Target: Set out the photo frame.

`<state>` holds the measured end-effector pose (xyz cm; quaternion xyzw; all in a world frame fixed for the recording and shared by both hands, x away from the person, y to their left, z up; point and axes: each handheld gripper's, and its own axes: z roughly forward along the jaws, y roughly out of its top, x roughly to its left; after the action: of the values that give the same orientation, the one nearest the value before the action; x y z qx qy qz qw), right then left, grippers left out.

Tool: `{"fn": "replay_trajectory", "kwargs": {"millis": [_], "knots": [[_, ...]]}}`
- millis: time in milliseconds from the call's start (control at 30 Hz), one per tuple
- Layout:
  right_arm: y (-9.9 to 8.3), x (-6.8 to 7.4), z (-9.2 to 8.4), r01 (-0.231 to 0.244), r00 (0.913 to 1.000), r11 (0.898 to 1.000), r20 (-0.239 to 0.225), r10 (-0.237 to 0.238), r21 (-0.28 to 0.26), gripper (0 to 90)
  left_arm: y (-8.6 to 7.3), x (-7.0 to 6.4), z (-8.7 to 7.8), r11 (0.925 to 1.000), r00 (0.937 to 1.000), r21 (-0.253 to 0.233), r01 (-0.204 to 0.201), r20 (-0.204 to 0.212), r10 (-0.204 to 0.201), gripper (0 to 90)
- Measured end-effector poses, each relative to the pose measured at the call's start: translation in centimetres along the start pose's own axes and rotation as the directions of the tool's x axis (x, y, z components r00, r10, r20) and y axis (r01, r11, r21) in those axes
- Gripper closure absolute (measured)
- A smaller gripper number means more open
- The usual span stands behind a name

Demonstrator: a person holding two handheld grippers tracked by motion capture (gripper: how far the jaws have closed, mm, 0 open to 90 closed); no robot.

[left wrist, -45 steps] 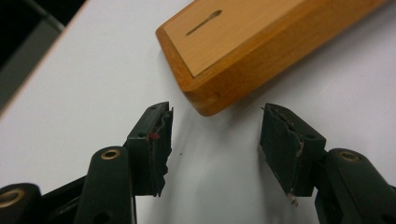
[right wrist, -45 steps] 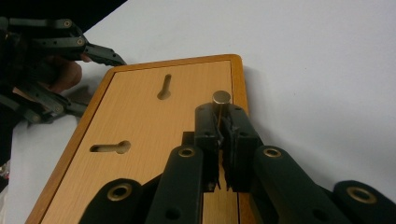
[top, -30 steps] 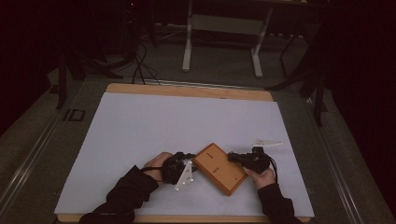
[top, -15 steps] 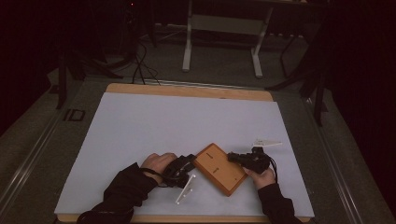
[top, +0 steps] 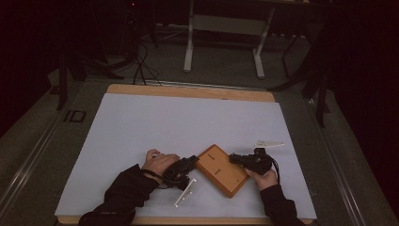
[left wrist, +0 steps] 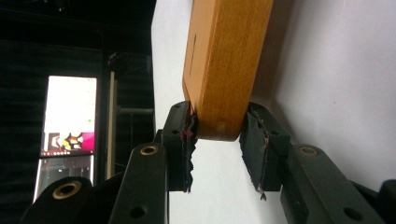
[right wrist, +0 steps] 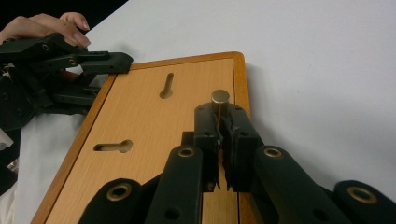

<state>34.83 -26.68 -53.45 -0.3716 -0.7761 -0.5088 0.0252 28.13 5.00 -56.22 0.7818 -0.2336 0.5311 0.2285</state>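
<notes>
left gripper [top: 192,164]: at 6–7 o'clock on the counter [top: 141,127], nearest the person; fingers [left wrist: 181,140] have just been closing over the near corner of the wooden box [top: 222,169]; pads straddle the box's thickness, the inner one touching, the far one tight beside it, so looks clamped or a hair short of it

right gripper [top: 235,158]: at 5 o'clock; fingers pinched fully together on a thin brass strip under the small metal knob [right wrist: 220,97] on the box's top face; knob sits just past the fingertips

wooden box: flat, lies turned diagonally between both grippers, low centre-right of the counter; two keyhole slots [right wrist: 166,86] in the top face, rounded corners, varnished

handling: judged stiff and solid, won't flex or crush; moderate weight for a one-corner grip; varnish probably slick, so a corner pinch may pivot or slip; better hold is across the thickness mid-edge, pads fully on; knob and strip small, likely a slider or latch, fine for pulling, not for lifting

white stick [top: 184,193]: loose at 6 o'clock, just beside the left gripper; light, clear of the box

white strip [top: 270,143]: at 3–4 o'clock, beyond the right gripper, apart from the box
</notes>
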Motion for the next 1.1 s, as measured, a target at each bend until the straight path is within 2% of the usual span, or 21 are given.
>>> {"fn": "replay_trajectory", "kwargs": {"millis": [100,233,400,667,733,767,800,867,933,1000,1033,1100], "knots": [[0.0,0.0,0.0,0.0,1.0,1.0,0.001,0.0,0.003,85.2,0.0,0.1,0.0,0.9997,0.9997,-0.001,-0.025,-0.002,0.025,66.2],[0.0,-0.1,0.0,-0.01,0.9999,1.0,-0.003,0.01,0.001,85.2,-0.1,0.7,-0.2,0.9997,0.9996,-0.021,-0.012,0.026,0.013,67.0],[0.0,-0.4,-0.1,-0.036,0.9992,0.999,-0.019,0.036,-0.001,85.0,-0.2,1.3,-0.3,0.999,0.9984,-0.038,-0.025,0.049,0.027,67.5],[0.2,0.0,-0.1,-0.013,0.9999,1.0,0.009,0.013,0.015,84.1,-0.1,2.0,-0.4,0.9961,0.994,-0.058,-0.066,0.084,0.071,68.0],[0.2,0.1,-0.2,-0.011,0.9998,1.0,0.014,0.011,0.015,83.2,-0.1,2.1,-0.4,0.9957,0.9938,-0.065,-0.066,0.085,0.072,68.1],[0.2,0.2,-0.2,-0.005,0.9996,1.0,0.028,0.005,0.013,77.9,-0.1,2.1,-0.4,0.9955,0.9936,-0.067,-0.067,0.087,0.073,68.1],[0.3,0.2,-0.2,-0.004,0.9994,1.0,0.036,0.004,0.011,67.0,0.0,2.2,-0.4,0.9957,0.9939,-0.068,-0.063,0.086,0.069,68.1],[0.2,0.1,-0.5,-0.021,0.9984,1.0,0.052,0.021,0.0,54.8,0.0,2.3,-0.5,0.9955,0.994,-0.075,-0.058,0.088,0.064,68.1],[0.3,0.1,-0.9,-0.022,0.9974,1.0,0.068,0.023,-0.017,49.4,0.1,2.6,-0.6,0.9966,0.9934,-0.074,-0.037,0.106,0.044,68.0],[0.3,0.1,-1.2,-0.02,0.9964,0.999,0.081,0.022,-0.026,46.6,0.2,3.2,-0.7,0.9955,0.9924,-0.095,0.002,0.123,0.01,68.0],[0.4,0.1,-1.6,-0.013,0.9955,0.999,0.094,0.016,-0.031,45.3,0.2,3.5,-0.8,0.994,0.99,-0.107,0.025,0.141,-0.01,67.9],[0.7,0.4,-2.2,0.003,0.9936,0.999,0.113,0.002,-0.041,42.9,0.3,3.9,-0.8,0.9922,0.9874,-0.117,0.041,0.157,-0.022,67.9]]}}
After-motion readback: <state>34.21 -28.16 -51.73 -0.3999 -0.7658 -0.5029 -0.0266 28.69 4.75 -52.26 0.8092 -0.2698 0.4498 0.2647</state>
